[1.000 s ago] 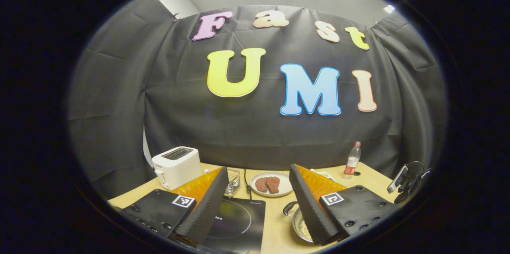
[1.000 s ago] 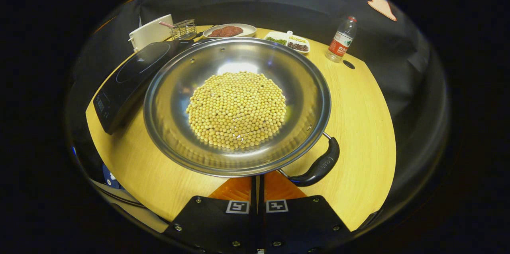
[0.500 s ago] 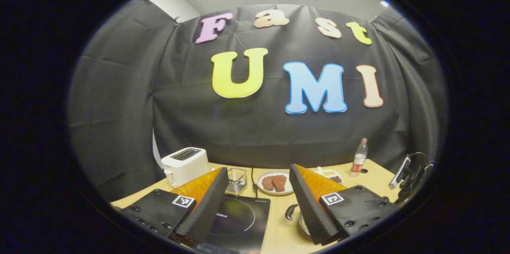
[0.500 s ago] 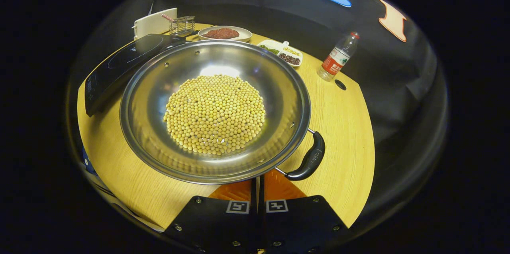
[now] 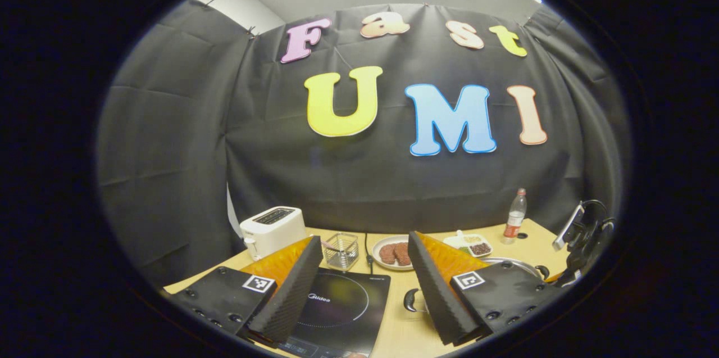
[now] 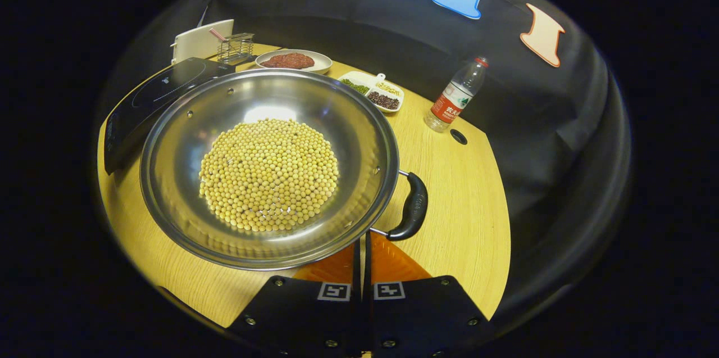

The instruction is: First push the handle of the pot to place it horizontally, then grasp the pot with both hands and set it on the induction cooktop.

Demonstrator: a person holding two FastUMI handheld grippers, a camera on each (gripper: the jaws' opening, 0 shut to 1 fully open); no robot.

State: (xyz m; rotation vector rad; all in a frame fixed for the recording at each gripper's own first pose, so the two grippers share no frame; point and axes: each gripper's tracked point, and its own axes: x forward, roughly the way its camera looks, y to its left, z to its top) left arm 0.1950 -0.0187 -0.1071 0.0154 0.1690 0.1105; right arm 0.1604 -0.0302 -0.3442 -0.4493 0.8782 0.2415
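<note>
We see the round steel pot of yellow beans on the wooden desk beside the black induction cooktop. Right gripper fingers pressed together at its near rim; left gripper fingers wide.

Left gripper view faces the wall; right gripper view looks down close over the pot.

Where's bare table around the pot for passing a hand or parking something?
Bare wood lies right of the pot, between its black handle and the water bottle. Crowded: the cooktop hugs its left rim; plate and sectioned dish sit behind.
</note>
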